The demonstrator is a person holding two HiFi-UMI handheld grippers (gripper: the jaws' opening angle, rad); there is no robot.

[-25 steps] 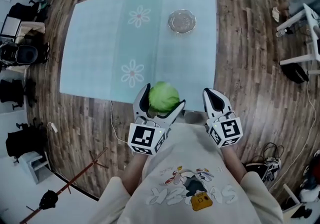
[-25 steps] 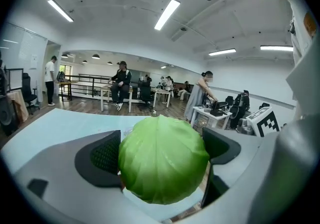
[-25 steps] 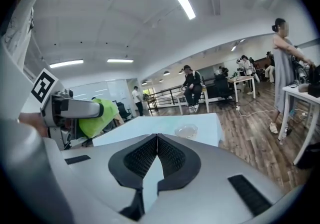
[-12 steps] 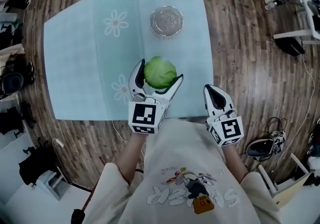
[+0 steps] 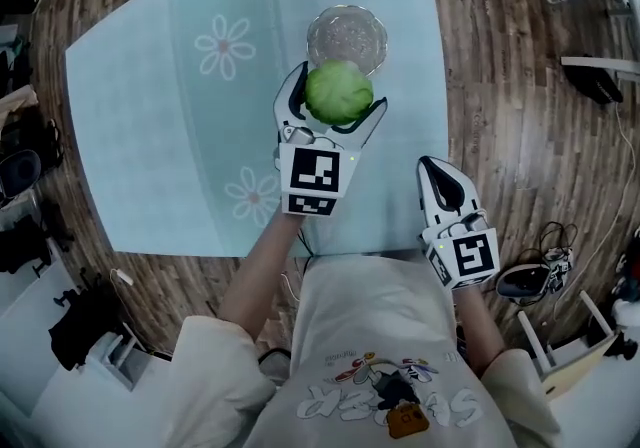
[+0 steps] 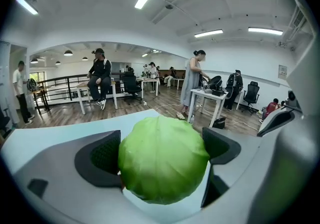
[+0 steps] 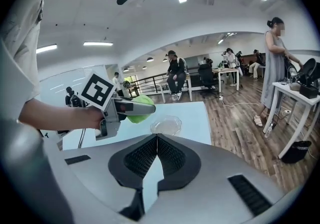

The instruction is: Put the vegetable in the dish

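From the head view, the left tongs (image 5: 337, 101) were clamped on the cabbage (image 5: 338, 91), one jaw on each side. The cabbage overlapped the near rim of the clear dish (image 5: 346, 24) on the pale surface (image 5: 160, 116). The right tongs (image 5: 434, 169) hung near the person's body, well away from the dish.

In the left gripper view, the round green head filled the gap between the dark pads (image 6: 102, 158) and hid the dish, so this view gave no help with aiming.

In the right gripper view, the right tongs' jaws met with nothing between them. Beyond them the cabbage was held in the air above the surface, just short of the dish and not yet over its middle.

The step would probably go best by carrying the head a little further until it was centred, lowering it close to the bottom, and only then spreading the jaws. The dish looked light and might skid or tip if the cabbage dropped onto its rim.
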